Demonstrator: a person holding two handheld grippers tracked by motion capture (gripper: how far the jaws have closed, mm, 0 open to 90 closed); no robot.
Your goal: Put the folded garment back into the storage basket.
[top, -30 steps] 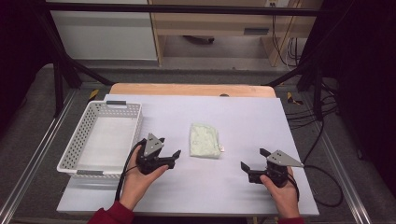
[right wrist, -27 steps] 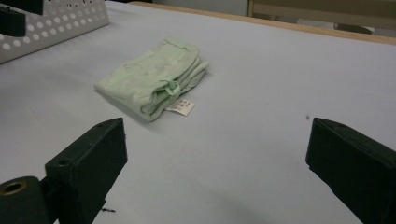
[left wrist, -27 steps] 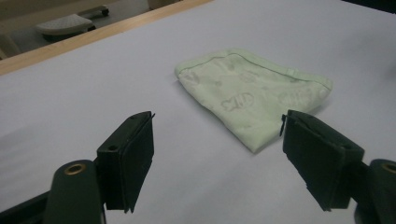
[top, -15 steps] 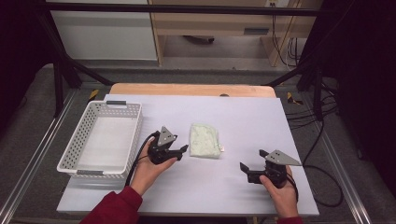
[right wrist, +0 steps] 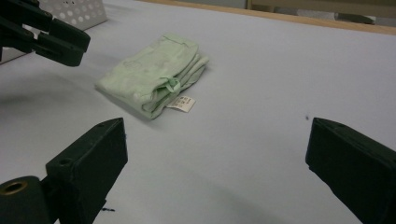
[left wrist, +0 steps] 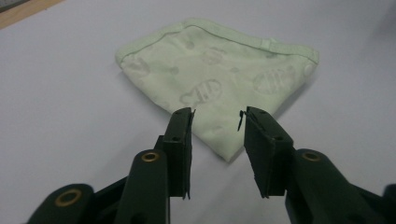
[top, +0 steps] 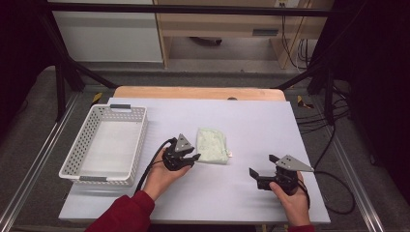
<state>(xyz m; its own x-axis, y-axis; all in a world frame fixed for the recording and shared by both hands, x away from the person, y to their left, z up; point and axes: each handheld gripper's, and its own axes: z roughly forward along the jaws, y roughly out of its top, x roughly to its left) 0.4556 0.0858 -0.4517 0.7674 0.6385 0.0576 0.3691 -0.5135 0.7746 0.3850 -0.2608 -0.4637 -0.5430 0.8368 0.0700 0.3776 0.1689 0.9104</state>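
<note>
My left hand-held gripper (left wrist: 215,121) has been closing at the folded green cloth (top: 212,145), jaws not yet pinching it. My right hand-held gripper (right wrist: 215,154) gapes wide. I see nothing in the white basket (top: 82,145).

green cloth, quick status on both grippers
Left gripper closing in at folded green cloth, pads not yet on it. Right gripper open, idle. Nothing in the way.

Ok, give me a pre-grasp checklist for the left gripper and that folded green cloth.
1. Left gripper lined up with the folded green cloth's near corner: ok.
2. Jaws have just been closing, corner between them, not yet pinched: not ok.
3. Cloth lying flat on the table: ok.
4. White basket has free room: ok.
5. Right gripper open and apart from the cloth: ok.
</note>
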